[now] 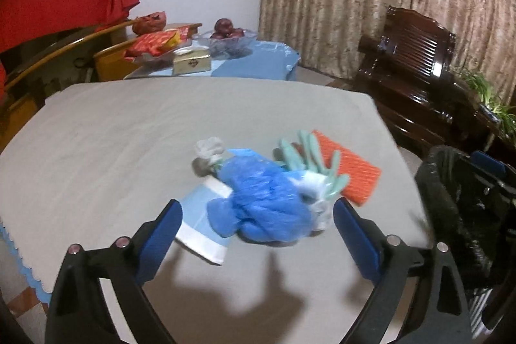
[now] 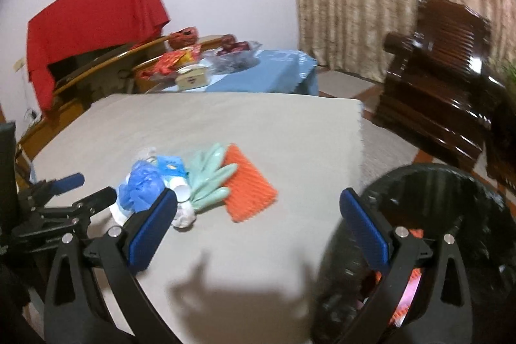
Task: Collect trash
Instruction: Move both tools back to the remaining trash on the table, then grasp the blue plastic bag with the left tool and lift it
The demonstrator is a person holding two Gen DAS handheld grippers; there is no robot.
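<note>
A pile of trash lies on the grey table (image 1: 113, 134): a crumpled blue plastic bag (image 1: 264, 202), a blue-and-white paper cup (image 1: 201, 224), a mint green glove (image 1: 306, 157), an orange ribbed pad (image 1: 351, 170) and a grey crumpled wad (image 1: 208, 150). My left gripper (image 1: 258, 221) is open, its jaws standing either side of the blue bag, just short of it. My right gripper (image 2: 258, 211) is open and empty, hovering over the table's right edge between the pile (image 2: 142, 186) and a black-lined bin (image 2: 435, 215). The left gripper also shows in the right wrist view (image 2: 87, 189).
The bin (image 1: 464, 208) stands off the table's right edge and holds orange and pink items (image 2: 409, 295). A dark wooden chair (image 1: 416, 66) stands beyond it. A blue-clothed side table (image 1: 258, 63) behind carries a fruit bowl, a box and red packets.
</note>
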